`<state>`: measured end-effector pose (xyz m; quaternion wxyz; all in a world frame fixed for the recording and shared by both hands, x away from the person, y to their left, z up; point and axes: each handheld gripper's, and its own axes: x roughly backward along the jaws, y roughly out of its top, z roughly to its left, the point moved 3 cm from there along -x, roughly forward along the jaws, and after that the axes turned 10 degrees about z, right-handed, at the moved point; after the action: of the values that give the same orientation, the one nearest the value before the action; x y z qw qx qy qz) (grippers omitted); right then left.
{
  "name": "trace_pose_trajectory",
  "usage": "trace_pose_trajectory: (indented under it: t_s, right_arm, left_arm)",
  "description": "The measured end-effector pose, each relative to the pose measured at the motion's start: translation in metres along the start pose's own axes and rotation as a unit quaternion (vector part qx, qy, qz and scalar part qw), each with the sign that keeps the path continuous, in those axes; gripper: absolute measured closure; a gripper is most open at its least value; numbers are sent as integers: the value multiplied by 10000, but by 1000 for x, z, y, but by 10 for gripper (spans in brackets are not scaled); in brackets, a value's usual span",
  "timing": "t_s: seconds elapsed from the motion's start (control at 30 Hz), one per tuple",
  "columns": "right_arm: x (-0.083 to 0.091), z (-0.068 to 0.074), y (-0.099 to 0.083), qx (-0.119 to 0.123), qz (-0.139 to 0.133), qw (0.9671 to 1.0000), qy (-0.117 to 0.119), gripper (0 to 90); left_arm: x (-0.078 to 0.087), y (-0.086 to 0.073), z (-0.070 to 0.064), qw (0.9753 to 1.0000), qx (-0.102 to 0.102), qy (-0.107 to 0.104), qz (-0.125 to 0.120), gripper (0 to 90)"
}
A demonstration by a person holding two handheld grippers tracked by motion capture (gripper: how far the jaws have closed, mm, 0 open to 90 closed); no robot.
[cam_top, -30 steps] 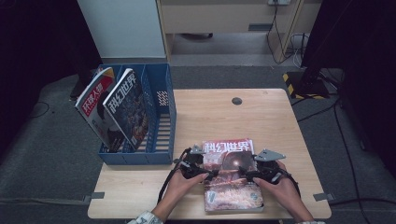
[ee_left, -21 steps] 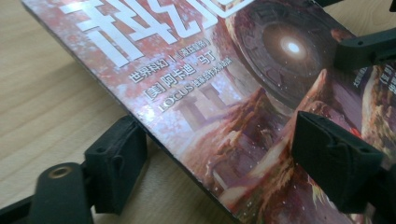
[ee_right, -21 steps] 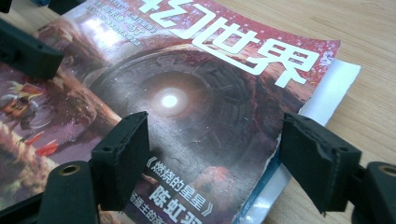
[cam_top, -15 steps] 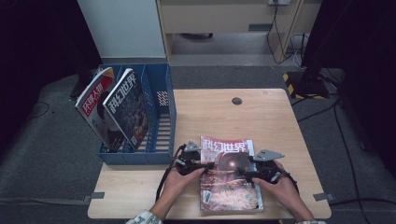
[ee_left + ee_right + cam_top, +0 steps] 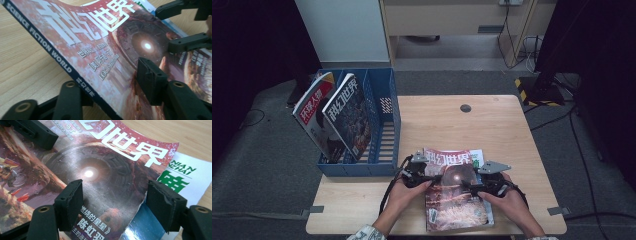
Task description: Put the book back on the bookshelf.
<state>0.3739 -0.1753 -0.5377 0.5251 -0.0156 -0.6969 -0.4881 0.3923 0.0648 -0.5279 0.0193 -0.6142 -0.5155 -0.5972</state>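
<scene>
A red science-fiction magazine [image 5: 457, 200] [image 5: 100, 50] [image 5: 107, 170] lies at the table's front, on top of a white magazine with green letters [image 5: 477, 157] [image 5: 185, 177]. My left gripper [image 5: 428, 181] [image 5: 112, 85] is open at its spine edge. One jaw sits under the raised spine, the other rests on the cover. My right gripper [image 5: 467, 186] [image 5: 115, 200] is open across the magazine's right edge. One of its jaws rests on the cover, and the other is beyond the torn edge, over the lower magazine.
A blue file box [image 5: 382, 125] stands at the table's left edge. Two magazines [image 5: 314, 112] [image 5: 346, 112] lean in its left compartments. A small black round cap [image 5: 465, 108] sits in the bare far half of the wooden table [image 5: 502, 130].
The red magazine has shifted a little on the white one and its spine edge is lifted. Both grippers have stayed at its two sides.
</scene>
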Motion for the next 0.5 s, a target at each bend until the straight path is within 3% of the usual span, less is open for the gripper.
trace_pose_trajectory:
  t_s: [0.17,0.37,0.5]
  right_arm:
    - [-1,-5,0,-311,76,9994,152,246]
    - [-4,-9,7,-594,7,9979,245,217]
    - [-12,-9,11,-610,108,9979,202,192]
  left_arm:
    - [1,1,-3,10000,-76,18,-7,560]
    - [4,2,-2,10000,22,-78,37,582]
    - [6,4,-2,9999,39,-54,102,580]
